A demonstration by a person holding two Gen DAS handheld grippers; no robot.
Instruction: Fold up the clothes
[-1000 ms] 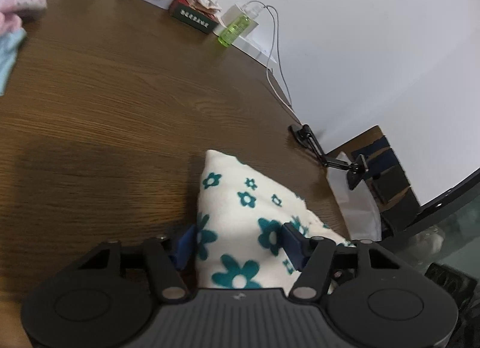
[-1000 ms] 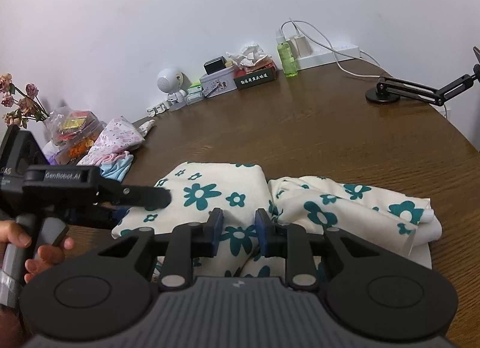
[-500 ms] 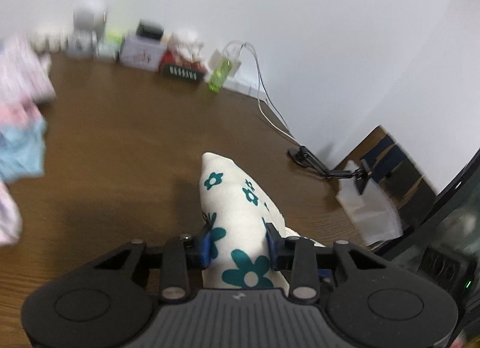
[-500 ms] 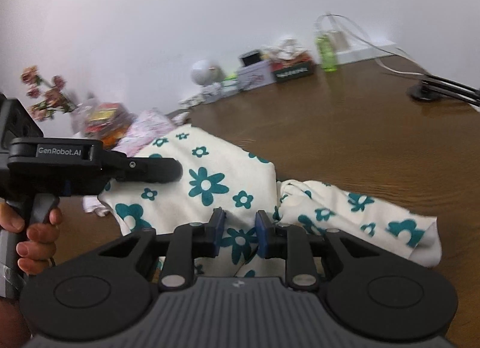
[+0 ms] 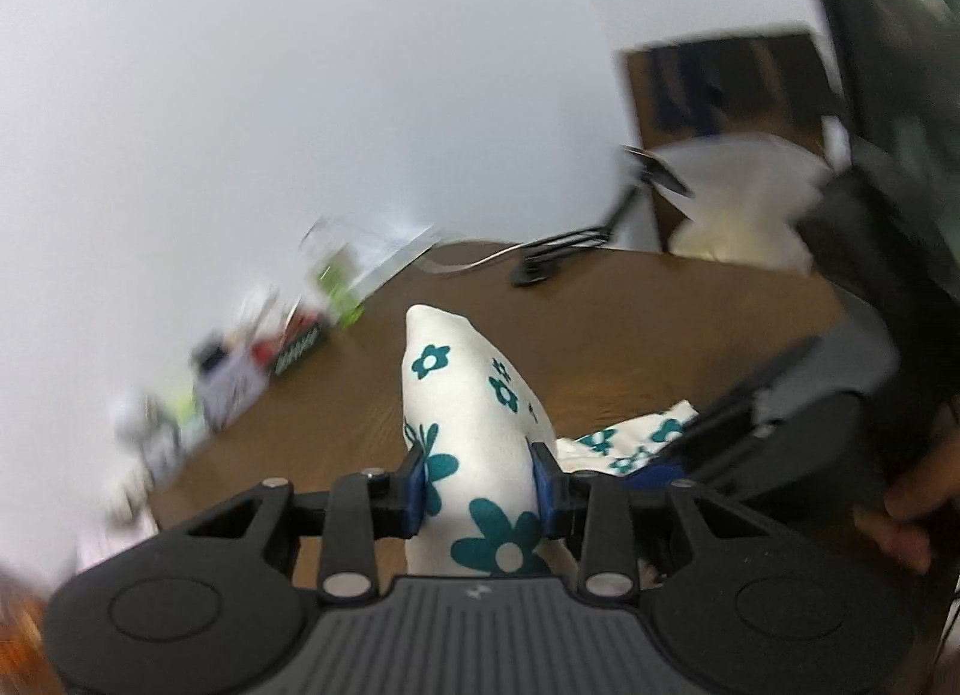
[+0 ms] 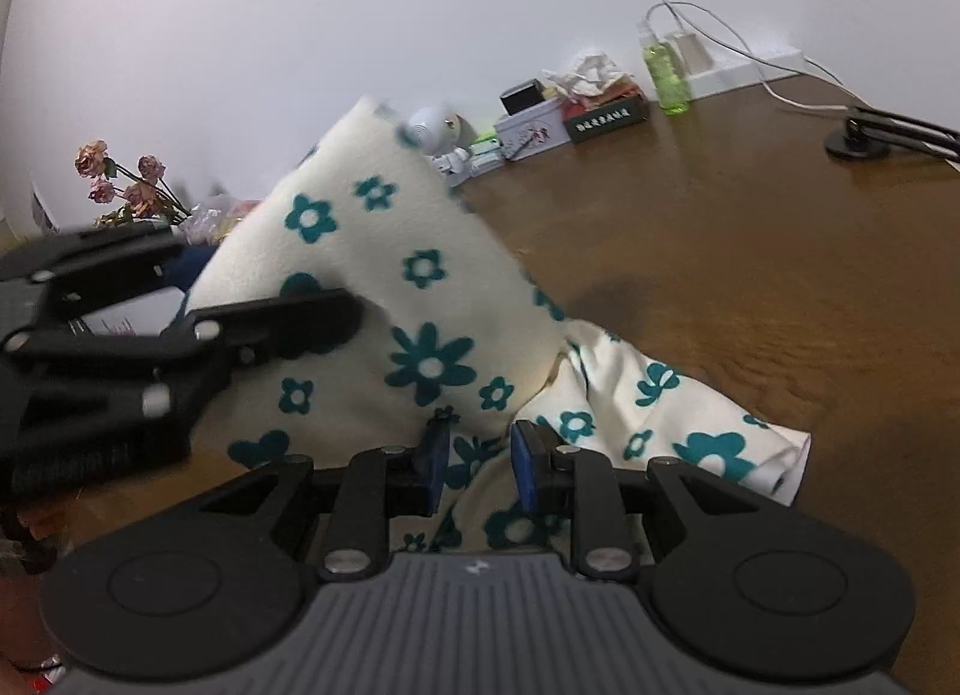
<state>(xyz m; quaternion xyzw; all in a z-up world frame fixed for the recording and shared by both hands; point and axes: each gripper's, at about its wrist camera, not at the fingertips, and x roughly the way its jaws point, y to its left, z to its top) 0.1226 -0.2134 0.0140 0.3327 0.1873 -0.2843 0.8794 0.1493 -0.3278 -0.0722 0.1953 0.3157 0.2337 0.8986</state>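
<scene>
Left gripper point(image 5: 479, 482) pinches a bunched fold of the cream floral cloth point(image 5: 474, 413), blue pads point(image 5: 415, 485) pressed into the fabric on both sides; the cloth's tip sticks up above the brown tabletop point(image 5: 630, 335). Left view blurred. Right gripper point(image 6: 477, 467) clamps another part of the same cloth point(image 6: 414, 311) between its narrowly set pads. One section is raised off the tabletop point(image 6: 750, 251), the rest trails down onto it to the right. Green bottle point(image 6: 665, 74), boxes and dried flowers point(image 6: 120, 179) along the wall.
</scene>
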